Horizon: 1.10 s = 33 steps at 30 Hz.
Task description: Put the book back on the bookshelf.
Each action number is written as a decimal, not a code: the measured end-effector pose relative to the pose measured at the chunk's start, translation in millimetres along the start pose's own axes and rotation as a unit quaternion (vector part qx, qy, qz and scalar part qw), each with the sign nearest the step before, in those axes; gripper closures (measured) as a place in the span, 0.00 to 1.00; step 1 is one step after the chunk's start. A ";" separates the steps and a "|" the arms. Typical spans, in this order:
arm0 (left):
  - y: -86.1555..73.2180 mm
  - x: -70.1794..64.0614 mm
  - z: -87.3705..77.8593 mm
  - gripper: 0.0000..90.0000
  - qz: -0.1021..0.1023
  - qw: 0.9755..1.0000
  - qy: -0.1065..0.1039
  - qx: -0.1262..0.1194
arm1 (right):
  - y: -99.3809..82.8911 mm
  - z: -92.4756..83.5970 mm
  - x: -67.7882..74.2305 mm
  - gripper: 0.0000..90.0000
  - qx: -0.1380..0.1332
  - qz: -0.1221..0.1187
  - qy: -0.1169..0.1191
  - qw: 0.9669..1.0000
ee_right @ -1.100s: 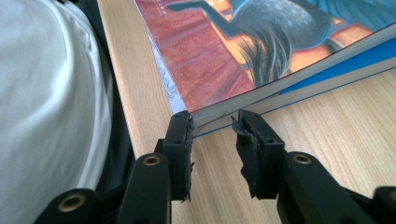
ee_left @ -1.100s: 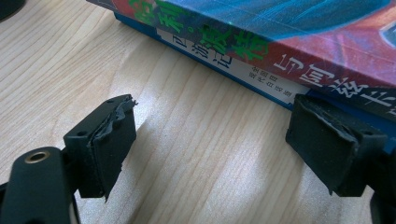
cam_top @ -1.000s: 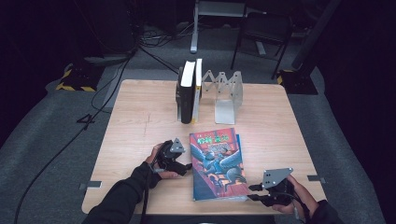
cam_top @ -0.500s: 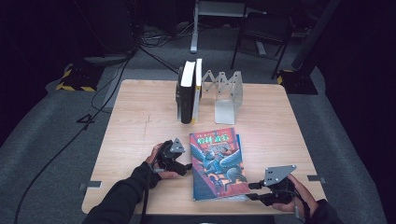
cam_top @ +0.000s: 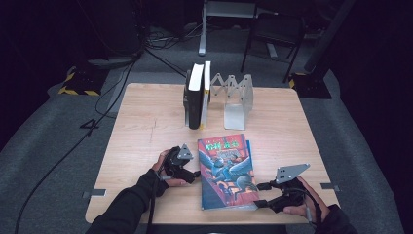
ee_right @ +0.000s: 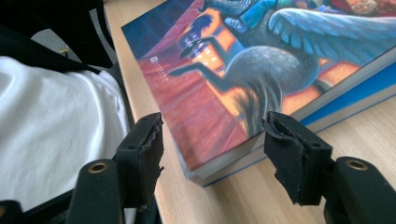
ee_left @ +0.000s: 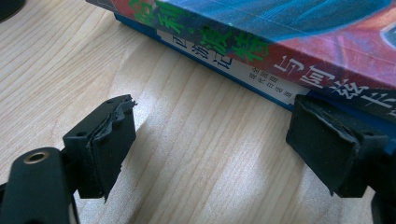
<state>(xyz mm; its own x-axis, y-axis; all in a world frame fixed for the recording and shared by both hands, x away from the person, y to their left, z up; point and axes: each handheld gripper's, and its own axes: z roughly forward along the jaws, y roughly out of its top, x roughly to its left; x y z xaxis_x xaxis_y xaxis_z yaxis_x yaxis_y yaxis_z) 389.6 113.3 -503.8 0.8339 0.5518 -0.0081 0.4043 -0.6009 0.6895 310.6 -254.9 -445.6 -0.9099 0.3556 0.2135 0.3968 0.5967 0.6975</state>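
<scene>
Grippers flank the illustrated book (cam_top: 227, 171) lying flat at table (cam_top: 146, 122) centre: left gripper (cam_top: 191, 174) gaping at its nine o'clock spine, right gripper (cam_top: 263, 195), jaws just widening, empty at five o'clock and best biting the corner squarely.

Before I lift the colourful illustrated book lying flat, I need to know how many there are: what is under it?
Under the colourful illustrated book lies a blue-covered book, its edges showing along the side and near corner. Its cover is hidden. Both rest on the light wooden table.
</scene>
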 end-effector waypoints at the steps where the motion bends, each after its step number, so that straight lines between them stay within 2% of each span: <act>1: 0.0 0.0 0.0 0.17 0.000 1.000 0.000 0.000 | 1.7 1.8 -0.6 0.43 0.004 0.000 -0.009 1.000; 2: 0.2 0.3 0.1 0.17 -0.001 1.000 0.000 0.000 | 1.7 1.8 -0.6 0.43 0.004 0.000 -0.009 1.000; 3: 0.2 0.5 0.2 0.17 -0.001 1.000 0.000 0.000 | 5.2 5.3 -2.3 0.42 0.013 0.001 -0.030 0.999; 4: 0.3 0.5 0.3 0.17 -0.001 1.000 0.000 0.000 | 7.8 6.5 -3.9 0.42 0.016 0.003 -0.040 0.999; 7: 0.4 0.9 0.3 0.17 0.000 1.000 -0.001 0.000 | 15.7 9.5 -13.1 0.43 0.013 0.026 -0.063 0.998; 9: 0.4 0.9 0.3 0.17 0.000 1.000 -0.001 0.000 | 19.4 15.6 -18.2 0.42 0.029 0.032 -0.075 0.996; 13: 0.5 1.0 0.3 0.17 0.000 1.000 0.000 0.000 | 25.2 21.8 -24.0 0.38 0.040 0.038 -0.069 0.996; 17: 0.7 1.2 0.5 0.17 -0.002 1.000 0.001 0.000 | 29.8 24.2 -25.9 0.37 0.047 0.026 -0.074 0.996; 20: 0.9 1.8 0.6 0.17 -0.001 1.000 0.002 0.000 | 35.1 27.6 -30.5 0.34 0.053 0.031 -0.081 0.995; 27: 1.3 2.6 1.0 0.17 -0.002 1.000 0.000 0.001 | 43.8 32.8 -43.7 0.29 0.061 0.039 -0.082 0.994; 33: 2.7 5.4 2.2 0.17 -0.002 1.000 0.001 0.002 | 55.7 39.0 -55.0 0.27 0.069 0.023 -0.090 0.993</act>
<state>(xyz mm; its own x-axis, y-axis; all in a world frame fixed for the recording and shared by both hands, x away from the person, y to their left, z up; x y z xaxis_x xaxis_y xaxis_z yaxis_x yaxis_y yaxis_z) 396.0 113.4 -503.5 0.8312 0.5559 -0.0099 0.4097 -0.6003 0.6869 387.4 -213.2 -445.1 -0.8588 0.5006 0.1090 0.4621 0.6650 0.5868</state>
